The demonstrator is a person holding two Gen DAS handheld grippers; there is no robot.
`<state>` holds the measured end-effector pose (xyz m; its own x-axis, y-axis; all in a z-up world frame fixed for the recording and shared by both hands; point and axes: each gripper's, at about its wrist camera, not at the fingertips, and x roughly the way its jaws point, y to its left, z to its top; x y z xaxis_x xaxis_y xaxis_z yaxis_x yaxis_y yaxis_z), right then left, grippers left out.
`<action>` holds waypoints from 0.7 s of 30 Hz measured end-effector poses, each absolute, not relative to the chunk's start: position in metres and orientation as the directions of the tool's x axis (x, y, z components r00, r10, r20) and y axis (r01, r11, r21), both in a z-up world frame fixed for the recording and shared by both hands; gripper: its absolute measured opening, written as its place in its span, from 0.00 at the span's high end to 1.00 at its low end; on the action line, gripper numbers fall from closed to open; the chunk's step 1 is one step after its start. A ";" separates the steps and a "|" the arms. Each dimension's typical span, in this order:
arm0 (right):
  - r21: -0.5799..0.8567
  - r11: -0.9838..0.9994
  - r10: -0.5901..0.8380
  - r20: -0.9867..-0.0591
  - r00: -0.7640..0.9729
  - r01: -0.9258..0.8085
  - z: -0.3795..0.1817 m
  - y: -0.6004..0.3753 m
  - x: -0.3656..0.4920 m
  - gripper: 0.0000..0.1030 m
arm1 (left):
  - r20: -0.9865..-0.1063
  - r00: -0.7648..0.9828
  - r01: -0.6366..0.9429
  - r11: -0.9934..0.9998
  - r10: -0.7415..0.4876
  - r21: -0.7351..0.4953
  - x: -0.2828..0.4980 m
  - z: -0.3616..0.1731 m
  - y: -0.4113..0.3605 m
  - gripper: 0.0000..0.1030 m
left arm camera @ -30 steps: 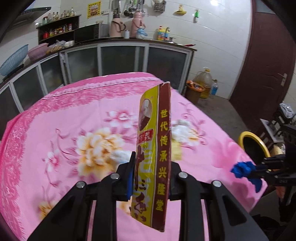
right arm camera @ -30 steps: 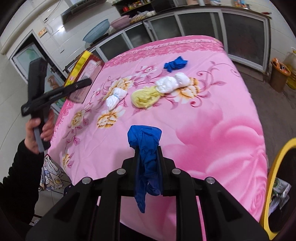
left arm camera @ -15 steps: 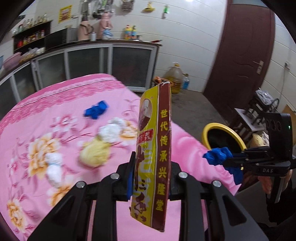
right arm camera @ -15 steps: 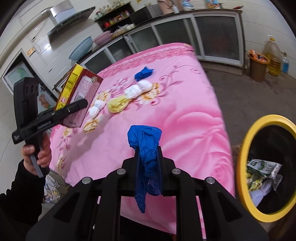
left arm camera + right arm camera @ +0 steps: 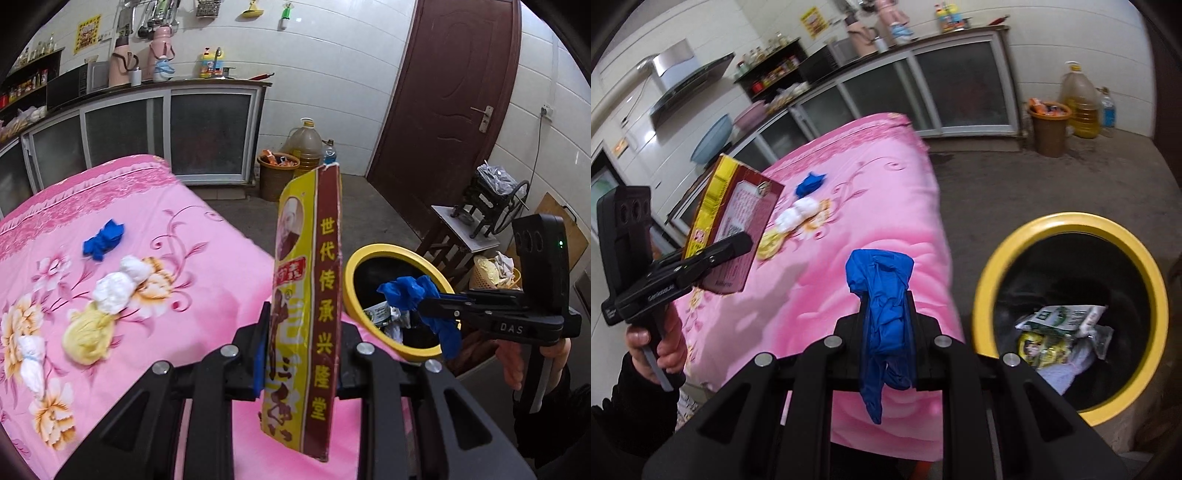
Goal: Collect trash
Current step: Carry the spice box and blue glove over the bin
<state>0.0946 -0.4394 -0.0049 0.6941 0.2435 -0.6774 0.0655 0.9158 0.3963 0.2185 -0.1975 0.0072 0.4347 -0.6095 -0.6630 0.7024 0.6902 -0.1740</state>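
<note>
While we hold both tools up, each is loaded:
Left tongs (image 5: 301, 354): pinching a flattened yellow-and-maroon carton (image 5: 308, 295) upright between the pads, above the near edge of the pink cloth.
Right tongs (image 5: 888, 325): pressed together on a crumpled blue glove (image 5: 882, 306), whose tail hangs below the pads; in the left wrist view these tongs (image 5: 424, 304) hold the glove (image 5: 413, 291) over the bin mouth.
Bin (image 5: 993, 273): black inside with a yellow rim, standing on the floor just beside the counter edge; packets and wrappers (image 5: 1060, 328) lie in it.
Counter (image 5: 207, 258): covered by a pink flowered cloth.
Trash on the cloth: another blue glove (image 5: 103, 240), a white wad (image 5: 120, 280), a yellow wad (image 5: 86, 336) touching it, and a smaller white wad (image 5: 31, 358) near the left edge.
Beyond: kitchen cabinets (image 5: 155, 136), an oil jug (image 5: 304, 151), a brown door (image 5: 447, 103).
</note>
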 end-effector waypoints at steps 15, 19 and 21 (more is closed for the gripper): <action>0.377 0.886 0.063 -0.677 0.733 0.272 -0.022 -0.521 0.065 0.84 | -0.652 0.460 0.706 0.694 -0.602 -0.143 0.199 0.004 -0.296 0.77; 0.380 0.870 0.042 -0.691 0.722 0.314 -0.034 -0.537 0.064 0.84 | -0.650 0.436 0.738 0.661 -0.622 -0.137 0.193 0.000 -0.321 0.77; 0.376 0.864 0.028 -0.700 0.713 0.335 -0.040 -0.543 0.064 0.84 | -0.646 0.435 0.747 0.652 -0.627 -0.129 0.190 -0.001 -0.331 0.77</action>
<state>0.0637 -0.5435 -0.0399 0.7134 0.0283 -0.7002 0.3345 0.8643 0.3757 0.1902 -0.3315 -0.0013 0.4352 -0.6266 -0.6465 0.7471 0.6521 -0.1291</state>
